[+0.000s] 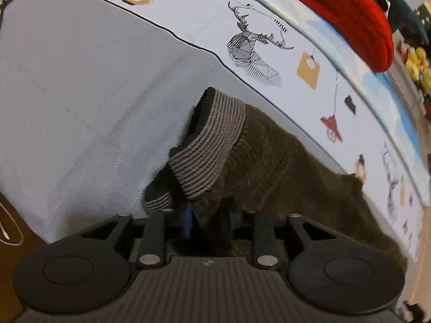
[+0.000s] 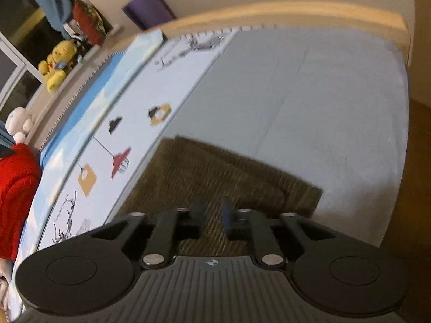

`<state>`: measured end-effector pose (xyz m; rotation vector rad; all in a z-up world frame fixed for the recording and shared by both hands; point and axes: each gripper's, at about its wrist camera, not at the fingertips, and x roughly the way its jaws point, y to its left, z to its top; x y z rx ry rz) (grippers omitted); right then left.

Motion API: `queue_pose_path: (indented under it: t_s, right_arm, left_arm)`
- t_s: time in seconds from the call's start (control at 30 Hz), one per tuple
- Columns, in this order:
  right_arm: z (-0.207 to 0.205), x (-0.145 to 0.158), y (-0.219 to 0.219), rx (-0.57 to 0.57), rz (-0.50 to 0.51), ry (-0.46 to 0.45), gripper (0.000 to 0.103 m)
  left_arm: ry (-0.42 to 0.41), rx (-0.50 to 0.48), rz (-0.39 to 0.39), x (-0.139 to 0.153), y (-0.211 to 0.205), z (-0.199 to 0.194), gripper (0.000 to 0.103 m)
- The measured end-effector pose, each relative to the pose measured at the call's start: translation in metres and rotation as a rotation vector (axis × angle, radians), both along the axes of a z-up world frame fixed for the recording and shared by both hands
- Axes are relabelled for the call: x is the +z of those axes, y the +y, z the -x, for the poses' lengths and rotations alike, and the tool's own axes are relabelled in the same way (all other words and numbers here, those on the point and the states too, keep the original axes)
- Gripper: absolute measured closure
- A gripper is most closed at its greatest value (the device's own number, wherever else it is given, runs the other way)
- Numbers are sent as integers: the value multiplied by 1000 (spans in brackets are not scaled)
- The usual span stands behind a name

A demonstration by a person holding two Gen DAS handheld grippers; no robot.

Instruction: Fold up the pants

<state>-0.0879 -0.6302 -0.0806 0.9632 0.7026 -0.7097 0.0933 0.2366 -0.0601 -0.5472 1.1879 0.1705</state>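
- Because the olive-brown corduroy pants (image 1: 282, 161) lie flat on the grey bed sheet (image 1: 80, 94), right along its black-piped border with the printed quilt (image 1: 269, 21), the bed seems to serve as a work surface with bare sheet on the near side for the next fold.
- Where the striped ribbed waistband (image 1: 207, 145) stands up and curls over, dark lining showing, it looks lifted rather than resting; I judge that the left gripper (image 1: 210, 215) raises it to carry that end over the rest of the garment.
- Its blue-padded fingers (image 1: 187, 219) stand a little apart with a fold of corduroy bunched between them; whether the pads press firmly on it is hard to tell, since cloth hides the right-hand one.
- The left tool points steeply down at the bed, close above the cloth.
- In the right wrist view the pants (image 2: 215, 177) show as a flat rectangle, one corner toward the open sheet (image 2: 323, 94), which suggests a fold already made.
- The right gripper (image 2: 212, 215) hovers over the near edge of that rectangle, jaws slightly parted, and ribbed fabric is visible through the gap, seemingly beneath the tips rather than pinched.
- It tilts downward less steeply, toward the wooden bed frame (image 2: 296, 13); blur there makes contact with the cloth uncertain.
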Motion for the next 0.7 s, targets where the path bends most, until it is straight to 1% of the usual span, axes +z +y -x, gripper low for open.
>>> queue_pose_path:
  t_s: [0.03,0.1,0.13,0.17,0.23,0.33,0.37,0.4,0.43,0.5,0.57,0.7]
  right_arm:
    - [-2,-5,-1,-12,-17,29,66]
    - [-2,-17,-6,-45,-50,82,66]
    - [1,-18,-7,-61,-55,99,66]
    - [1,-20,-8,-78,-50,117,66]
    - [-6,-23,-6,-77,-33,126,66]
    - [-18,-30,-8,-53,-5,151,66]
    - [-19,-32,-6,-52,4,158,68]
    - [-22,-32,-6,-51,17,161,80]
    - [-24,-32,-6,-49,34,163,88]
    - [-23,-26,-3,-49,58,147,98]
    - [-23,-15,0,-47,105,109,99]
    - [-17,14,8,-56,236,14,101]
  left_arm:
    - [-1,4,4,-1,0,-2,66]
    - [10,1,-11,-4,-1,-5,66]
    - [19,5,-20,-6,-1,-6,66]
    - [25,11,-26,-6,0,-7,66]
    - [29,21,-56,-8,3,-9,66]
    - [36,31,-47,-10,6,-11,66]
    - [38,24,-56,-10,5,-12,66]
    - [39,15,-67,-10,3,-13,66]
    - [39,4,-82,-10,1,-13,66]
    - [37,-13,-105,-9,-3,-13,66]
    - [35,-23,-115,-9,-5,-13,66]
    - [15,-54,-128,-5,-7,-11,80]
